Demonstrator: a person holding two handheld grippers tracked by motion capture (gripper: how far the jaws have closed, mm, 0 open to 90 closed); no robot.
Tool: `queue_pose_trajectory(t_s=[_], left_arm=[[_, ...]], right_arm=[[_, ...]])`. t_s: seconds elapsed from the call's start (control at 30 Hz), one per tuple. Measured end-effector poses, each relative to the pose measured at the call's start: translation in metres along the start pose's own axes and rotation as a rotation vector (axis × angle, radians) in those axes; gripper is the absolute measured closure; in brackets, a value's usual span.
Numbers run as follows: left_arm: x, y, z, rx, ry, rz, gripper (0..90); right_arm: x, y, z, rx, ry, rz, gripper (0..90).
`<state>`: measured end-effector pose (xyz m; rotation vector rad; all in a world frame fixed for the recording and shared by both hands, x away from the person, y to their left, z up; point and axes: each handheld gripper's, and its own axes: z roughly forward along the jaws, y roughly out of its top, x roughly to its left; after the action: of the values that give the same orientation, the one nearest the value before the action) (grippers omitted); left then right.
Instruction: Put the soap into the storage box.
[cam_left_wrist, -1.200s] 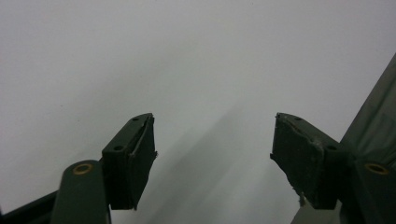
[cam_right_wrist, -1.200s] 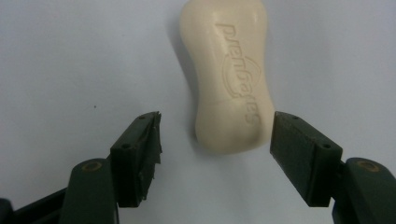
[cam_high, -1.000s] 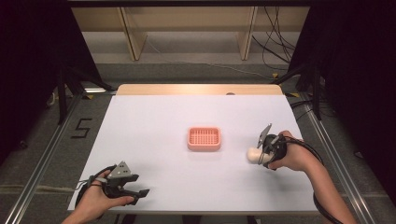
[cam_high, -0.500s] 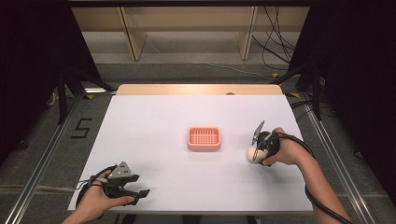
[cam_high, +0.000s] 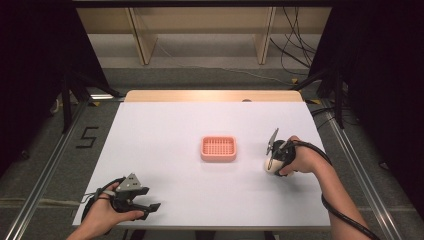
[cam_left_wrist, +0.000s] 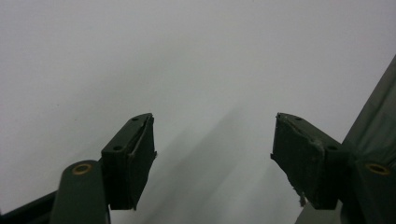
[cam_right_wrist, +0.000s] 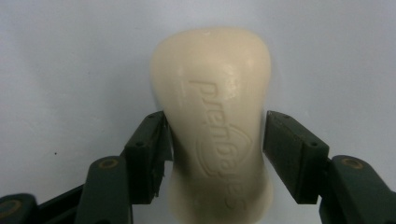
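R gripper (cam_right_wrist: 215, 154) has slid a bit down-left on the desk (cam_high: 165, 130) w/ jaws just closing onto the soap (cam_right_wrist: 212, 116) – pads touching its sides, right of the pink dish (cam_high: 218, 148) – so pickup looks imminent; L gripper (cam_left_wrist: 212, 149) idle, open, empty.

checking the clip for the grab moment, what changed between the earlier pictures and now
The right gripper slid a little toward the pink tray and came down over the cream soap bar. Its jaws have just been closing, and the fingers now sit on either side of the bar, at or very near its sides. The soap remains on the white table. The left gripper stayed put, open and empty, and the tray did not move.
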<state>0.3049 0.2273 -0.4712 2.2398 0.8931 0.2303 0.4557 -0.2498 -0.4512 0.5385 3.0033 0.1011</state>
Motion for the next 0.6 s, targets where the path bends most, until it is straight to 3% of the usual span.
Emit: queue_pose_trajectory(t_s=[0.07, 0.1, 0.2, 0.6], left_arm=[[-0.0003, 0.0, 0.0, 0.002, -0.001, 0.002, 29.2], [-0.0014, -0.0003, 0.0009, 0.002, -0.013, -0.018, 29.2], [-0.0015, 0.0001, 0.0001, 0.003, -0.014, 0.004, 29.2], [-0.0012, -0.0002, 0.0009, 0.006, -0.005, 0.002, 29.2]], right_arm=[[-0.0005, -0.0001, 0.0011, 0.01, 0.006, -0.006, 45.1], [-0.0003, -0.0003, 0.0017, 0.014, 0.007, -0.003, 45.7], [-0.0008, -0.0007, 0.0015, 0.01, 0.013, -0.007, 47.7], [0.0006, -0.0039, 0.0009, -0.031, 0.029, 0.031, 50.3]])
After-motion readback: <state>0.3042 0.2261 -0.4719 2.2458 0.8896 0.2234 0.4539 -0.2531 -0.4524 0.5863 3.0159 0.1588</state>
